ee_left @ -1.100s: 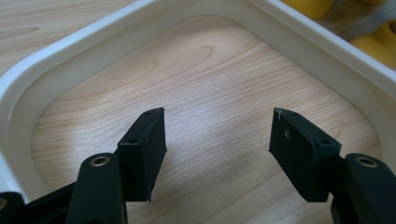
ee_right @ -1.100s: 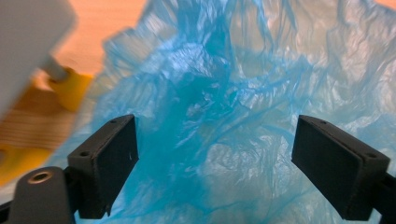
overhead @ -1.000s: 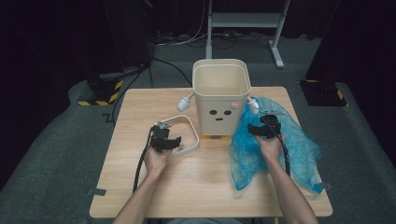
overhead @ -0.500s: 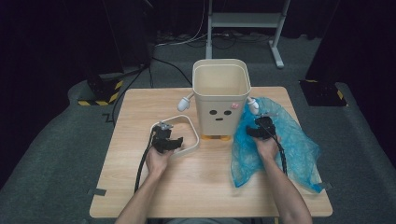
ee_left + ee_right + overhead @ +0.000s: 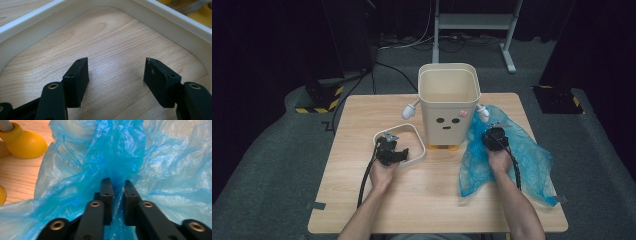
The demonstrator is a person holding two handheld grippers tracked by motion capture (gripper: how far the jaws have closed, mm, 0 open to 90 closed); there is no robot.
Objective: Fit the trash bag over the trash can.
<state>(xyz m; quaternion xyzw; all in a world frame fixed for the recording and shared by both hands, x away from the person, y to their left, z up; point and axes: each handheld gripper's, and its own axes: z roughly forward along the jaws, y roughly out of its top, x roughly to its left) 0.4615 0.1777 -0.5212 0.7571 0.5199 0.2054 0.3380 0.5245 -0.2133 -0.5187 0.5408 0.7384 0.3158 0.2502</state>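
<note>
We see a crinkly, see-through blue bag [image 5: 532,160] just right of the bin [image 5: 449,107]. Our right hand-held gripper [image 5: 115,182] has just squeezed onto it. Our left hand-held gripper [image 5: 116,72] gapes inside the white ring [image 5: 416,137].

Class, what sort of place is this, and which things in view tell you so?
Probably a recording studio or lab: a light wooden table on grey carpet, black curtains all round, and loose cables beside a grey metal stand.

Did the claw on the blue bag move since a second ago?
No. The right claw stays beside the bin; its jaws have just been closing, pinching the blue bag.
</note>
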